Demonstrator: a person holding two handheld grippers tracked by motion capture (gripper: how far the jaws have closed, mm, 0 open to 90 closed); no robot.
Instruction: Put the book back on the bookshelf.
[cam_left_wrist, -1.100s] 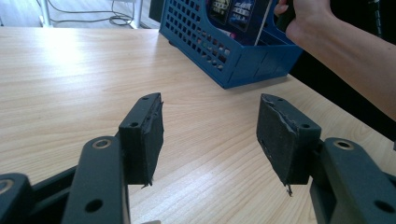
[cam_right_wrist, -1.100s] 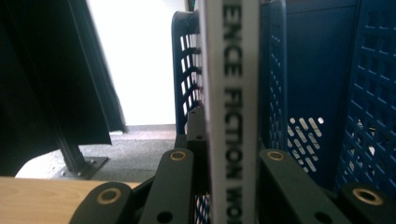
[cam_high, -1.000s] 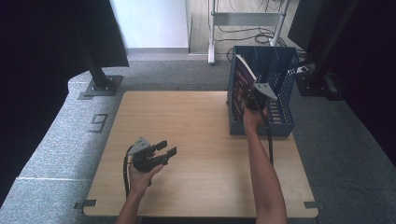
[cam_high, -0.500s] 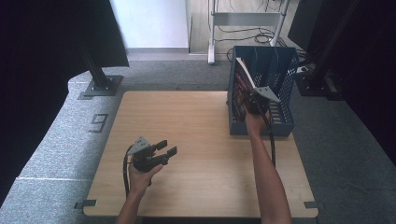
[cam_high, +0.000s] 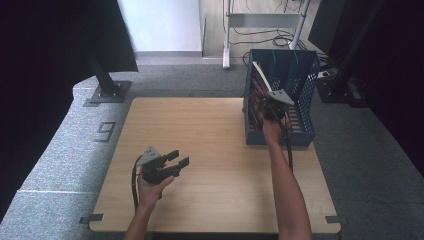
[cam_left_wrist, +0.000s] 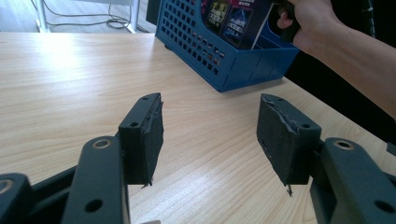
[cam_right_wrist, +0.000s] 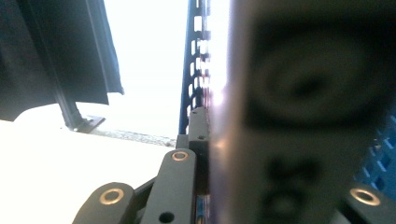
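Gripping a book or boxed item (cam_high: 258, 92) inside the blue perforated basket (cam_high: 302, 107), the right gripper (cam_high: 270, 107) sits at the basket's left wall, at the far right part of the wooden table (cam_high: 210, 135). In the right gripper view its jaws are closed onto a flat dark-printed thing (cam_right_wrist: 289, 121) that stands between them, pads pressed on it; too blurred and close to read, probably a book cover or a case. Jaws have just been closing the last bit, with that thing between them. From the left gripper view, the held item (cam_left_wrist: 240, 23) shows glossy dark covers with coloured print, standing upright and leaning on the basket's (cam_left_wrist: 205, 46) near wall, the right hand (cam_left_wrist: 306, 21) just above it.

Left gripper (cam_high: 172, 162) is low over the near left part of the table, well apart from the basket, pointing toward it. Its jaws stand wide with nothing between them; bare wood (cam_left_wrist: 70, 93) shows through the gap. Pad edges (cam_left_wrist: 149, 135) look frayed. A cable (cam_high: 134, 182) loops beside the left hand (cam_high: 152, 187).
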